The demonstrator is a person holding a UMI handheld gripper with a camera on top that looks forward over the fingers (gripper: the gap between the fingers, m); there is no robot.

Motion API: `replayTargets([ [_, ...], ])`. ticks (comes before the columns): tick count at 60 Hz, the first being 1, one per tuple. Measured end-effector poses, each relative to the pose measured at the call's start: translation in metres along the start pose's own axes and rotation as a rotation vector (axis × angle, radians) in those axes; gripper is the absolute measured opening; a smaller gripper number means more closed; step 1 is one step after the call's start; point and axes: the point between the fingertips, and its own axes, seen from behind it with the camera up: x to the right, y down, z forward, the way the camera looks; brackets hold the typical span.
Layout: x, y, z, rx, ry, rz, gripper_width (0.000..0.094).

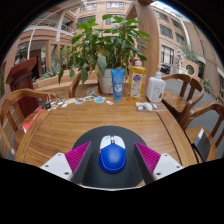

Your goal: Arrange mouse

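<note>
Hand-held gripper [113,160] spread open at 6 o'clock, magenta pads [78,157] facing inward on both fingers. Between them, a blue mouse [113,156] with white buttons, resting on a dark round mouse mat [112,137] at the near edge of the wooden tabletop [70,125]. Visible gap at either side between mouse and pads, so no contact, only flanking.

Beyond the mat, toward 12 o'clock, bare slatted wood, then a row of things along the far edge. At 12 o'clock, a blue bottle [118,82] standing upright. Just to its 3 o'clock side, a yellow-labelled carton [137,83], then a white jug-like container [155,88]. Behind the bottle, a large leafy potted plant [104,45] in a pale pot. Small flat items [90,99] lying in front of the pot, toward 11 o'clock; too small to tell apart. Something white [147,105] lying near 1 o'clock, ahead of the jug.

Wooden chairs [185,92] around the tabletop at 2 to 3 o'clock, another chair back [14,105] at 9 o'clock. Brick building [160,25] with windows behind everything.
</note>
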Motion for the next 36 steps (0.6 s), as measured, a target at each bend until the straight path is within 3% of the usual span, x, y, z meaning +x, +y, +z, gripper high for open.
replayTargets([
  [18, -0.005, -0.032, -0.115, 0.099, 0.059, -0.041, 0.0855],
  [36, -0.032, -0.014, -0.211, 0.130, 0.056, -0.048, 0.0856],
])
